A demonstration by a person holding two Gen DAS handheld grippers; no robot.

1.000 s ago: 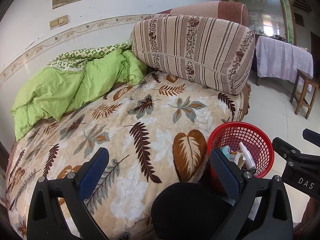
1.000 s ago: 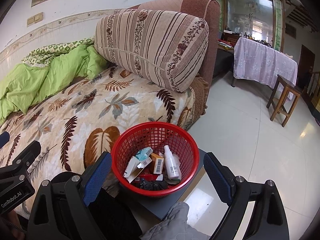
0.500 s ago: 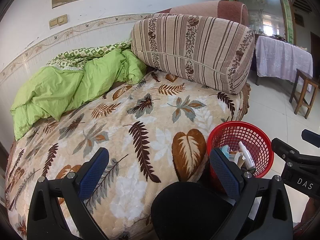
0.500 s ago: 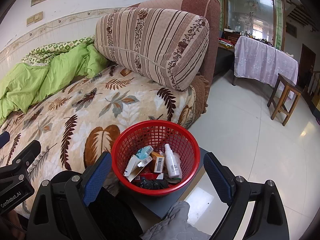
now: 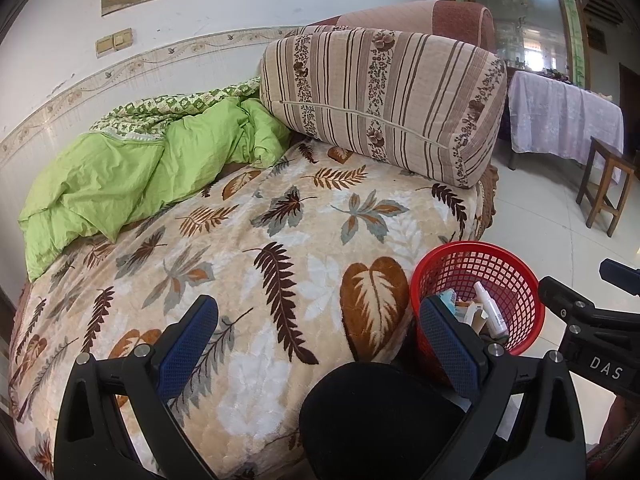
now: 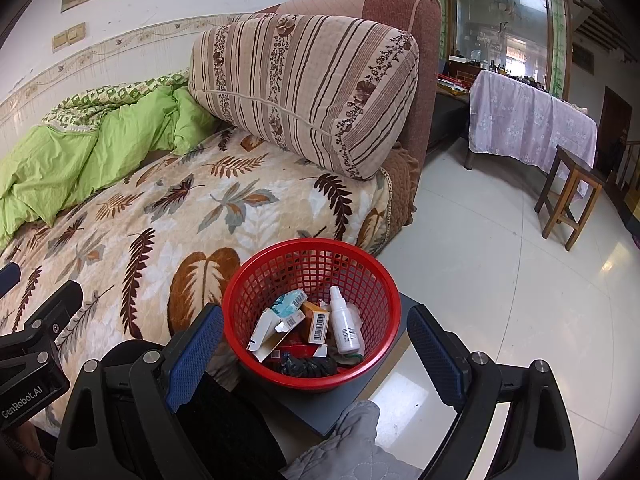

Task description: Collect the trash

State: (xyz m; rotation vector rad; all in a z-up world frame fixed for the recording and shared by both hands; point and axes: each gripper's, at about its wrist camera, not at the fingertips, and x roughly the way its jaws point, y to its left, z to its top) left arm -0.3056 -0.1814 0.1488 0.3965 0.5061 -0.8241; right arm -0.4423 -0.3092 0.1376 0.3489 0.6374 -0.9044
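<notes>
- Though the earlier views differ by barely a drift, nothing has really changed; the basket [image 6: 312, 312] sits low centre of the right view, at lower right in the left view, holding a bottle [image 6: 344, 320], cartons [image 6: 316, 322] and wrappers
- left gripper [image 5: 316, 344] hangs over the blanket [image 5: 248, 240], jaws wide apart, empty
- right gripper [image 6: 316, 354] frames the basket, jaws apart, empty
- no loose trash shows on the bed; collecting looks finished or paused
</notes>
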